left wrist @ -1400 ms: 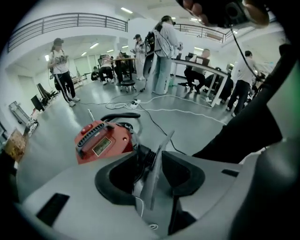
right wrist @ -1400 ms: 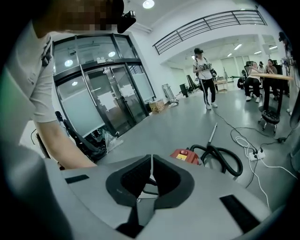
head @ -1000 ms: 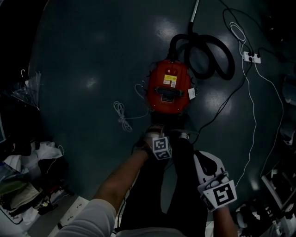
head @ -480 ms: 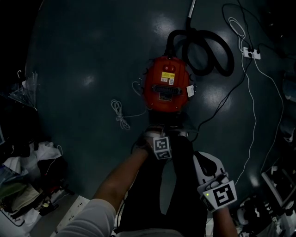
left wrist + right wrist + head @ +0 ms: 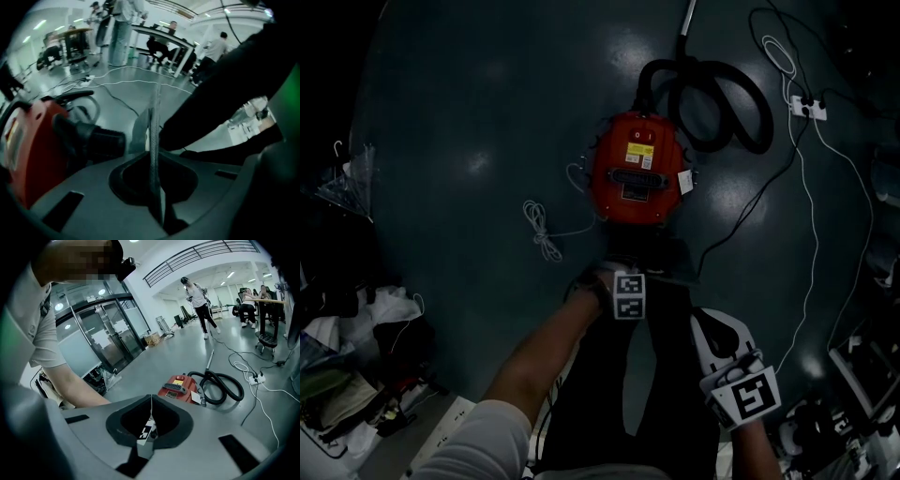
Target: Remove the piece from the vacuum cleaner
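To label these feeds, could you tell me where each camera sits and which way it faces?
Head view: on the head, steeply down at the vacuum cleaner; forearms, left claw and right claw show.
Left gripper view: on the left claw, along its shut jaws, low; a dark leg shows.
Right gripper view: on the right claw, over its shut jaws; the left arm shows.
Shared: all show the vacuum cleaner.

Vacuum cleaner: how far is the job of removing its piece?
Done: nothing visible; the red vacuum cleaner looks whole, with its black hose attached. In hand: the left gripper sits at its near end, jaws together on nothing; the right gripper hangs back, shut. Left: the removal itself.
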A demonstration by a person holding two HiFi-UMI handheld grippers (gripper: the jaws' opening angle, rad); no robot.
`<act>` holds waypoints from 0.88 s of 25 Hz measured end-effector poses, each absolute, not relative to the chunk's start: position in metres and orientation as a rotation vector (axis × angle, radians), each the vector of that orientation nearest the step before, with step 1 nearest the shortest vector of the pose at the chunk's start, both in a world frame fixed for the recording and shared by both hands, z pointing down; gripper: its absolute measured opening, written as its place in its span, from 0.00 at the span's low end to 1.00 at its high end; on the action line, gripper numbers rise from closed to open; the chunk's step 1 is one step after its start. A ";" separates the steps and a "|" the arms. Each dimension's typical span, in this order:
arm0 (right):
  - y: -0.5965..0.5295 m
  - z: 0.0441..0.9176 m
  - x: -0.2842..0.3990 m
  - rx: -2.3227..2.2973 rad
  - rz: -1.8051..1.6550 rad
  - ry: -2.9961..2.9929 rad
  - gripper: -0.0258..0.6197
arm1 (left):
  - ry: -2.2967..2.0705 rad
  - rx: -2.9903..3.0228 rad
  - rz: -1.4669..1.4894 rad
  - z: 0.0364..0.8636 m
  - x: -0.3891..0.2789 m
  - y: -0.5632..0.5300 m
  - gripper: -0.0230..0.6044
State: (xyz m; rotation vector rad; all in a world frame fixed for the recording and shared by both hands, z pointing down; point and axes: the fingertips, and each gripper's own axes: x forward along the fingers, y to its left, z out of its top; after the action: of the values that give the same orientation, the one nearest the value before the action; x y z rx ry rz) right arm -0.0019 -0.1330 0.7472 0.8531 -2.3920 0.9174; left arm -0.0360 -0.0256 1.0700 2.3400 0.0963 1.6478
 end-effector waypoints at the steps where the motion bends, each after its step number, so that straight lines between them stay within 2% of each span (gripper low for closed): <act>1: -0.133 0.749 -0.001 0.856 0.919 -2.390 0.07 | 0.131 2.346 1.639 1.069 -0.032 -0.016 0.08; 6: -0.130 0.746 0.002 0.848 0.924 -2.377 0.07 | -0.060 2.314 1.546 1.053 -0.033 -0.004 0.08; 10: -0.129 0.728 0.007 0.884 0.896 -2.385 0.07 | -0.120 2.357 1.510 1.007 -0.039 -0.006 0.08; 22: -0.070 0.573 0.006 0.992 0.764 -2.438 0.07 | -0.217 2.545 1.448 0.722 -0.052 0.016 0.08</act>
State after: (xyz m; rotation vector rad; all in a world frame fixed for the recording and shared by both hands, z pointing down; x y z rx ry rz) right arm 0.0064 -0.0697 0.5732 0.9919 -2.4382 0.7636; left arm -0.0518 0.0163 0.7225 2.5447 -0.2168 1.4476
